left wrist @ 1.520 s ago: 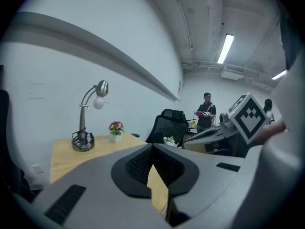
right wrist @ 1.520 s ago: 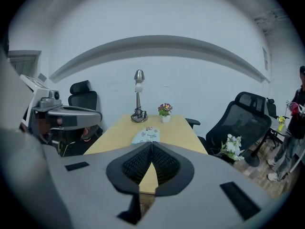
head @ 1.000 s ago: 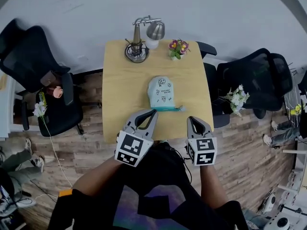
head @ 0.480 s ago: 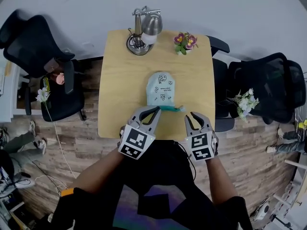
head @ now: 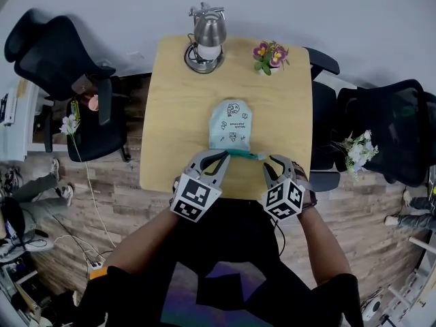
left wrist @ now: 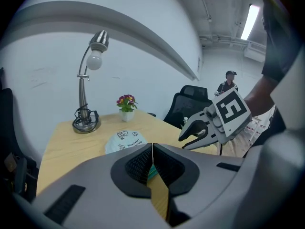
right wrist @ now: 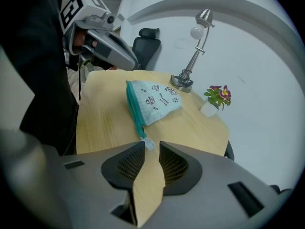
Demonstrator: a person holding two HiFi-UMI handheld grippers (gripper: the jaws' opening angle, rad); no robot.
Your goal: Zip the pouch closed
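Wood-plank flooring (head: 116, 196) surrounds a pale desk (head: 170, 114), with black office chairs (head: 61, 53) either side. A lamp (head: 206, 36) and flower pot (head: 270, 53) stand at its far edge. A light-blue pouch (head: 230, 125) lies at centre, teal zip (head: 238, 154) toward the person. The left gripper (head: 219, 159) is near the zip, its fingers (left wrist: 138, 163) closed together and empty. The right gripper (head: 279, 163) has its fingers (right wrist: 174, 163) slightly apart, with the zip pull (right wrist: 148, 144) at their tips, not pinched.

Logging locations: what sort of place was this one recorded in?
Probably an office or workroom: a wooden desk with a desk lamp, black office chairs on both sides, and a plank floor.
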